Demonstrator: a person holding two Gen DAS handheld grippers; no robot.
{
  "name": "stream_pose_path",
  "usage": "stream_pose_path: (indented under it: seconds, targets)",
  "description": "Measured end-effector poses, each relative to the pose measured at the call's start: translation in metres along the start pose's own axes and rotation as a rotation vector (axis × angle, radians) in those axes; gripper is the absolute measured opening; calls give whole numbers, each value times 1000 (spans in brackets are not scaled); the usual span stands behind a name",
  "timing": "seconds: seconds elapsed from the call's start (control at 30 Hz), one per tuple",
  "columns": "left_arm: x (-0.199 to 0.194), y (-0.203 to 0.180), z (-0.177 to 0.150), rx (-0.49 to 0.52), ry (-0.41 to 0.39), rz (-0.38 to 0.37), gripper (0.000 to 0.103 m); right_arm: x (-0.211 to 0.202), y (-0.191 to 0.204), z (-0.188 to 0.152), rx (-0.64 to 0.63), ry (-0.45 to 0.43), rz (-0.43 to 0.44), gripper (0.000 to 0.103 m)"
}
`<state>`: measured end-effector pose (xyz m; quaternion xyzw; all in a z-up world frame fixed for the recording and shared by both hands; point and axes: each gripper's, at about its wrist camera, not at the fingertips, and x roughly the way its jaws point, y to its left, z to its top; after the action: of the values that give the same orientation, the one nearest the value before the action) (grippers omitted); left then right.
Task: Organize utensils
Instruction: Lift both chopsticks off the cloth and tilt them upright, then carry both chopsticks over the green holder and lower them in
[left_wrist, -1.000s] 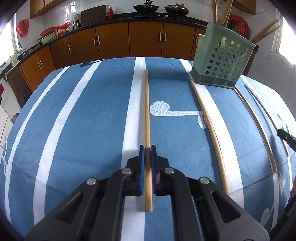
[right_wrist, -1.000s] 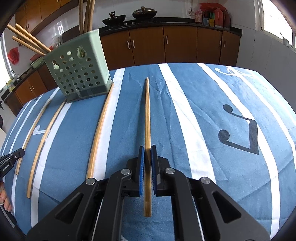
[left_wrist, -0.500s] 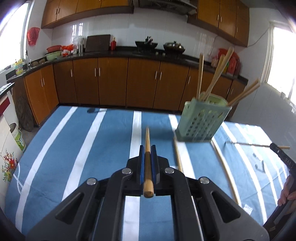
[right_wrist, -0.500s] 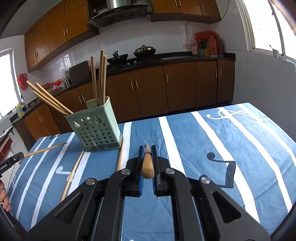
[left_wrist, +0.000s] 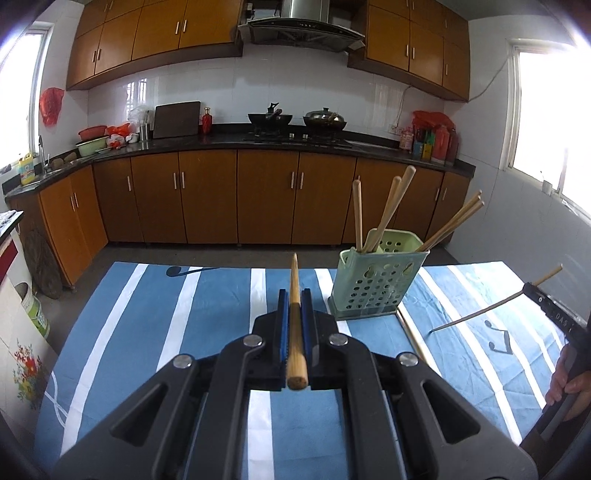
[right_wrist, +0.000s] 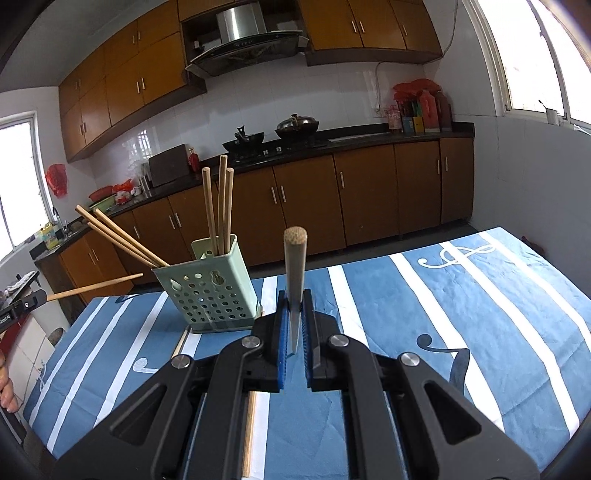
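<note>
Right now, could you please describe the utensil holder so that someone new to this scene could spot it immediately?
Look at the table with the blue and white striped cloth, in front of the brown kitchen cabinets. Near its far edge stands a pale green plastic holder with chopsticks sticking out of it. It is the only upright thing on the cloth, and its walls are full of round holes.

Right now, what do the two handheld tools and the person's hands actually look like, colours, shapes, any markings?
Both match: the left black plastic tool and the right black plastic tool have angular linkage arms with triangular cut-outs, silver round pivot bolts, and ribbed blue rubber pads lining the fingers. Seen from the side, the body carries small white lettering, too small to read. The person's bare hand shows fingers only; no sleeve visible.
</note>
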<state>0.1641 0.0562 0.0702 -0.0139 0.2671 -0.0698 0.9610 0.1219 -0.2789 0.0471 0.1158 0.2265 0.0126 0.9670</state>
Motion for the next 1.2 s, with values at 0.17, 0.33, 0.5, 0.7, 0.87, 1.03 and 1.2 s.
stream_pose_path:
  seconds: [0.17, 0.33, 0.5, 0.7, 0.87, 1.03, 1.2]
  targets:
    - [6, 8, -7, -24, 26, 12, 8, 2, 2, -1, -3, 3, 2, 8]
    - [-1, 9, -1, -36, 4, 2, 7, -1, 7, 5, -15, -8, 9, 8]
    - [-23, -4, 16, -11, -34, -75, 7, -15, 11, 30, -3, -58, 59, 8]
    - [-48, -33, 43, 12, -81, -178, 7, -42, 22, 69, 32, -143, 168, 8]
    - [-56, -55, 70, 15, -161, -198, 7, -51, 39, 92, 20, -217, 205, 8]
    - [-45, -72, 96, 9, -214, -177, 7, -38, 53, 107, 15, -258, 195, 8]
    - [-14, -89, 111, 23, -188, -143, 7, -11, 62, 114, 16, -267, 167, 8]
